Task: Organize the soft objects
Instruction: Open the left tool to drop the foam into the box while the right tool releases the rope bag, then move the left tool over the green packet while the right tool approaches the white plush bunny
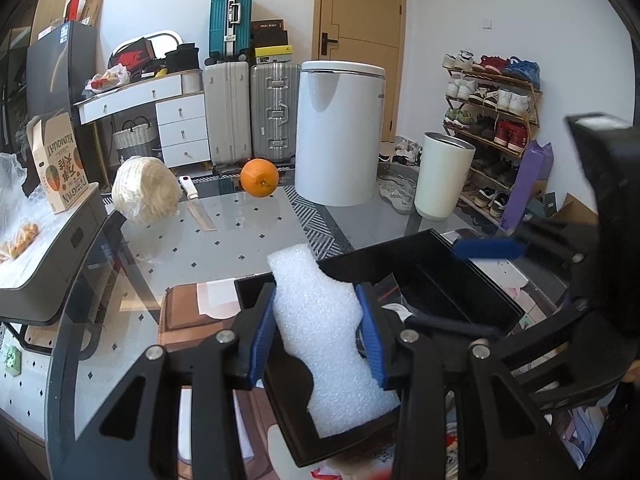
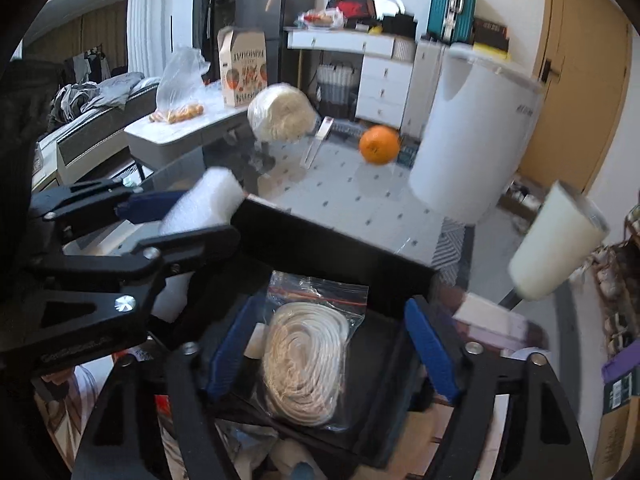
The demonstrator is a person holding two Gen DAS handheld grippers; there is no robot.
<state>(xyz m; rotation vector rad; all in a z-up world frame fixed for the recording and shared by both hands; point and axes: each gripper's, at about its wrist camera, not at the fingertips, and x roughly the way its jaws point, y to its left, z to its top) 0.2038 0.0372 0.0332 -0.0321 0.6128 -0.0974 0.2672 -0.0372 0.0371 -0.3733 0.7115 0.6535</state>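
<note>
Bare glass tabletop [image 1: 248, 240] beyond black box [image 1: 460, 280], orange [image 1: 259, 178], rope ball [image 1: 146, 192] at far edge

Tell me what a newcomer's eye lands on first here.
The white foam piece, clamped in the left gripper over the black box. Next, the bagged coil of white rope lying in that box between the open right gripper. Behind, an orange sits on the glass table.

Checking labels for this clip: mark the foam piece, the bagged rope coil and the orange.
foam piece [image 1: 324, 320], left wrist view, middle of its white body
bagged rope coil [image 2: 306, 360], right wrist view, centre of the coil
orange [image 1: 259, 178], left wrist view, middle of its peel
</note>
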